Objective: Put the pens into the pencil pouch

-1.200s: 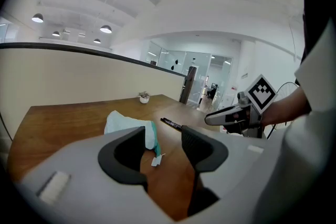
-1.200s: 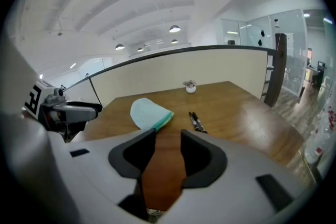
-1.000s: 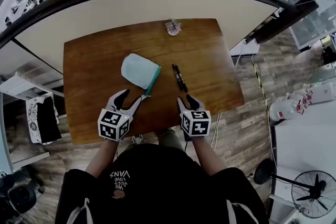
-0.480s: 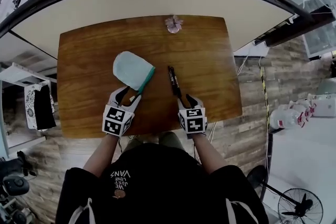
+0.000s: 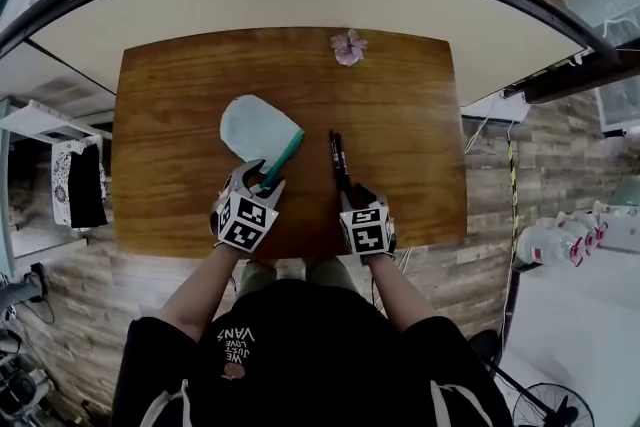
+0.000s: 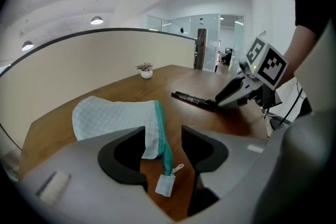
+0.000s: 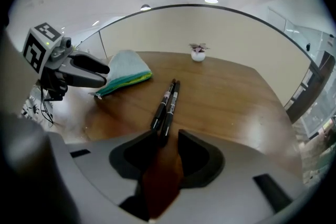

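Two black pens (image 5: pixel 338 155) lie side by side on the brown surface (image 5: pixel 410 95). They touch each other and sit just to the right of the pale blue pouch (image 5: pixel 255 127). No pen is in the pouch yet, so the job looks like it is only starting.

The right tongs (image 7: pixel 167 135) are open. The near ends of the pens sit right at their mouth, between the two jaws, but the jaws are not squeezing them. The left tongs (image 6: pixel 163 132) are open too. The pouch corner with the green zip (image 6: pixel 159 119) lies between those jaws. The little white zip tag (image 6: pixel 165 185) rests on the surface close under them. The pouch lies flat, and I cannot tell if the zip is open or shut.

I think the step now is to get a good hold: left on the pouch, right on the pens.

How to do it well:
- Push the right tongs a bit further along the pens before closing. A grab on the very tips could let them swing or slip out.
- Two round pens held together may roll apart, so taking one at a time may be safer.
- Close the left tongs on the cloth by the zip, not on the loose tag, so the pouch stays put.
- The mouth of the pouch needs to be open wide before a pen goes in.

A small flower pot (image 5: pixel 348 46) stands at the far edge, well apart from all this
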Action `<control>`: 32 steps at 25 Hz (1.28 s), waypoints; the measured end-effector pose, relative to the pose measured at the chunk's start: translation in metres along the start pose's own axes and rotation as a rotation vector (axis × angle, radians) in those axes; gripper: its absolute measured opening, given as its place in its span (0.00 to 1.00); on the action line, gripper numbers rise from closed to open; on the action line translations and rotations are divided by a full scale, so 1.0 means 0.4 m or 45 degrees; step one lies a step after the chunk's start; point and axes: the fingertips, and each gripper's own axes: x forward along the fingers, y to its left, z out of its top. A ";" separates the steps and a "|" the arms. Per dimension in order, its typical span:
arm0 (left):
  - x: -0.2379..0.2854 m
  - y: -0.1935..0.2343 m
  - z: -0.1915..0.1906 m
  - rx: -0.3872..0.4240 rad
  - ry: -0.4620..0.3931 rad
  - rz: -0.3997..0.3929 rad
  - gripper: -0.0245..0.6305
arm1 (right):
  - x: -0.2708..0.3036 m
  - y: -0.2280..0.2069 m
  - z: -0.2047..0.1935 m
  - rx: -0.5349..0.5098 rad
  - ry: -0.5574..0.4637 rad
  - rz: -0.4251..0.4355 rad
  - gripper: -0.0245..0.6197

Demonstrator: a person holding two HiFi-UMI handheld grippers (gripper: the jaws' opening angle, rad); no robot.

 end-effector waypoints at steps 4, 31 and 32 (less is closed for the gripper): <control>0.038 0.012 -0.008 0.040 0.062 0.024 0.34 | 0.001 0.009 0.000 -0.080 0.017 0.014 0.24; 0.013 0.050 0.033 -0.126 -0.041 -0.049 0.11 | -0.095 0.105 0.051 0.146 -0.122 0.091 0.11; 0.010 0.050 0.037 -0.128 -0.051 -0.049 0.11 | -0.102 0.126 0.056 0.139 -0.129 0.111 0.11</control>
